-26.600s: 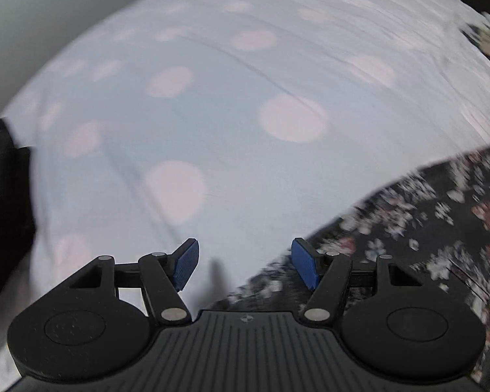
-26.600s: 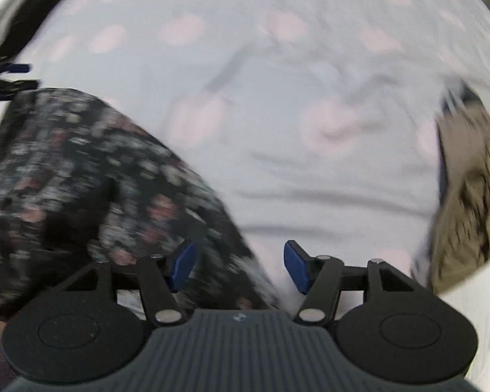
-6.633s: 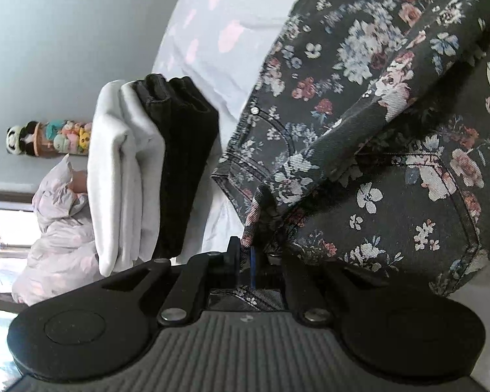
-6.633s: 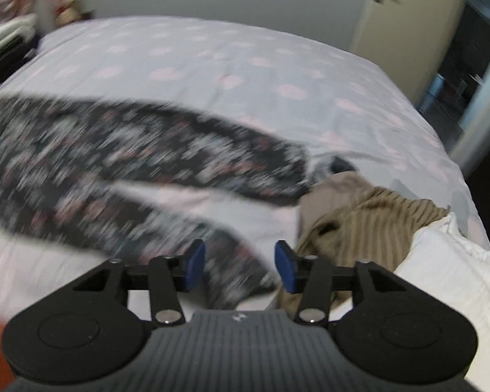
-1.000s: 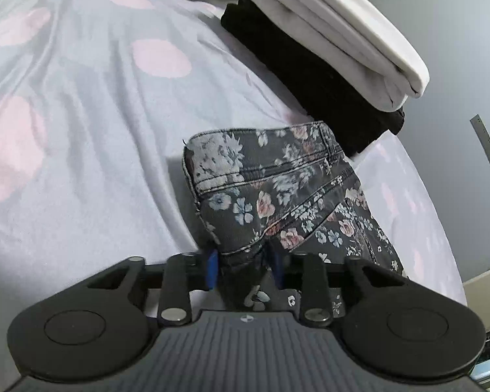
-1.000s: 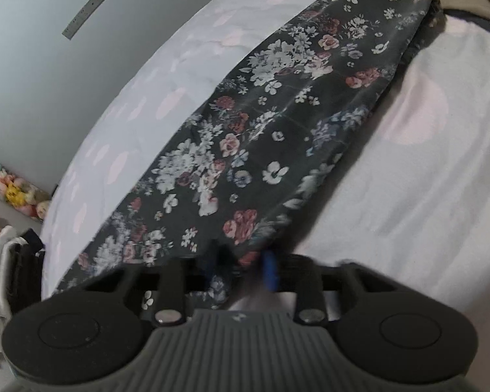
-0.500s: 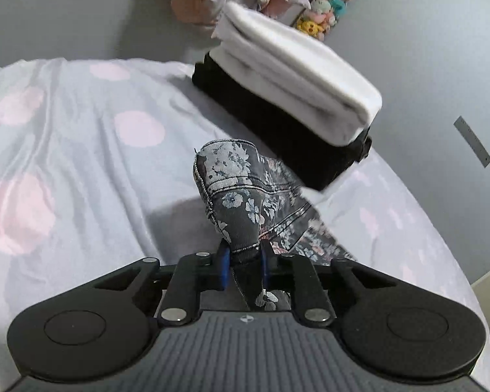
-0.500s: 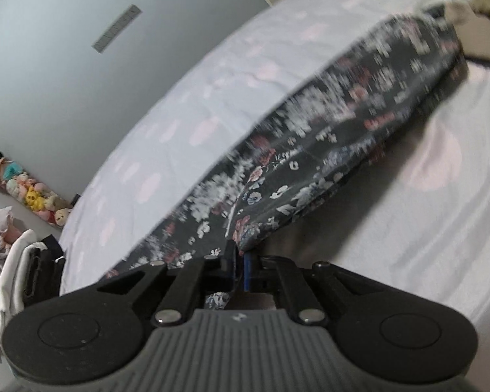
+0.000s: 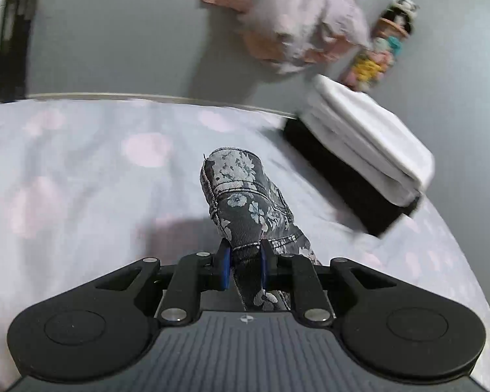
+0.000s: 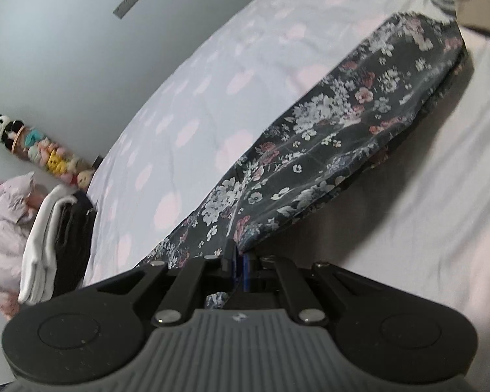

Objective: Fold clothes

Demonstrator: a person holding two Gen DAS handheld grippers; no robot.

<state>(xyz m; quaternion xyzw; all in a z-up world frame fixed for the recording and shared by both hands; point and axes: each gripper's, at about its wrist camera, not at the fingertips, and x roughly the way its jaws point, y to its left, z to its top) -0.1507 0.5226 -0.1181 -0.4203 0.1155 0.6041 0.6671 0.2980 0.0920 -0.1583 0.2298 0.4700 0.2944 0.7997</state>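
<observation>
Dark floral trousers [image 10: 336, 137] stretched above the pink-dotted bedspread [image 9: 81, 170], waistband pinched in the left gripper [image 9: 244, 263], edge clamped in the right gripper [image 10: 239, 269], folded white and black stack [image 9: 369, 150] near the wall

Home bedroom: polka-dot bed [image 9: 81, 170], stuffed toys [image 10: 49, 156].

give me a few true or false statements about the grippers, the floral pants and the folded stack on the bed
1. The left gripper is shut on the floral pants. True.
2. The right gripper is open and holds nothing. False: it is shut on the pants' edge.
3. White folded clothes lie on top of a black folded garment. True.
4. The bed cover is plain green. False: it is pale with pink dots.
</observation>
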